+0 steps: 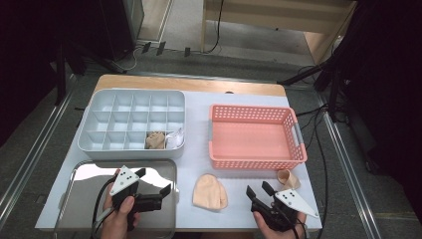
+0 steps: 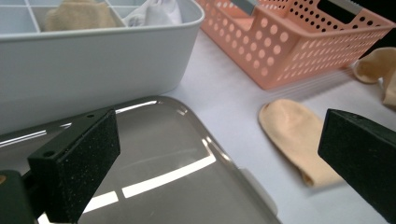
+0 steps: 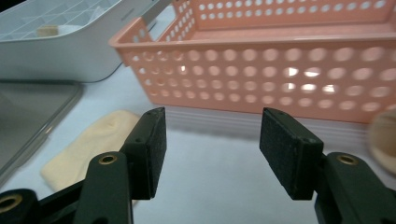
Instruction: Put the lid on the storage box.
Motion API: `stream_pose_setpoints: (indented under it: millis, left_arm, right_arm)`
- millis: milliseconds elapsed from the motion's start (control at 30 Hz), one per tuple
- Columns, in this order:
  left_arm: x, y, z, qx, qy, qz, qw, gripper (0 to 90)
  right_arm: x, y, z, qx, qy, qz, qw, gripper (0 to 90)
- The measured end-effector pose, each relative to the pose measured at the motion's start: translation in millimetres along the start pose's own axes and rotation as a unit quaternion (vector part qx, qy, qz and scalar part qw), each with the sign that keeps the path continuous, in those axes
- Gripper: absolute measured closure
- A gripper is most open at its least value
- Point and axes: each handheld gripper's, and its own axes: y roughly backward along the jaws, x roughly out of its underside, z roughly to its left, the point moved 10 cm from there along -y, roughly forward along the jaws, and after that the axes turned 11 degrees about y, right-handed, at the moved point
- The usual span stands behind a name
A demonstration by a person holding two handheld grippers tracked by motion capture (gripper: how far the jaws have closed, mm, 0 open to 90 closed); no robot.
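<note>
A flat peach sock (image 1: 210,192) (image 2: 299,135) (image 3: 88,147) lies on the white table between my two grippers. A second, bunched peach sock (image 1: 288,179) (image 2: 376,65) sits by the pink basket's (image 1: 256,137) (image 2: 299,42) (image 3: 280,65) near right corner. In the grey divided organizer (image 1: 132,124) (image 2: 93,60) a rolled tan sock (image 1: 155,140) (image 2: 79,16) and a white sock (image 1: 175,138) (image 2: 156,13) fill front compartments. My left gripper (image 1: 153,182) (image 2: 219,163) hovers open over the metal tray (image 1: 89,199) (image 2: 163,172). My right gripper (image 1: 260,190) (image 3: 212,149) stands open and holds nothing, right of the flat sock.
The pink basket holds nothing. The organizer's other cells hold nothing. The table's front edge runs just below both hands. Cables and dark stands surround the table on the floor.
</note>
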Motion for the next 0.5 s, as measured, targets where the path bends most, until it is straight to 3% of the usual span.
stream_pose_setpoints:
  millis: [200, 267, 500]
  left_arm:
    - [-3.5, -9.2, -15.5, 0.010, -0.005, -0.001, 0.9999, 0.0]
    - [1.8, -12.6, -20.8, 0.010, -0.017, 0.007, 0.9998, 0.0]
    - [11.5, -13.5, -25.6, 0.012, -0.023, 0.015, 0.9995, 0.0]
  right_arm:
    - [1.1, -14.3, 23.9, -0.026, -0.006, 0.011, 0.9996, 43.6]
    - [4.1, -21.2, 34.9, -0.036, -0.006, 0.021, 0.9991, 44.6]
    - [18.6, -36.1, 60.1, -0.061, -0.013, 0.052, 0.9967, 44.7]
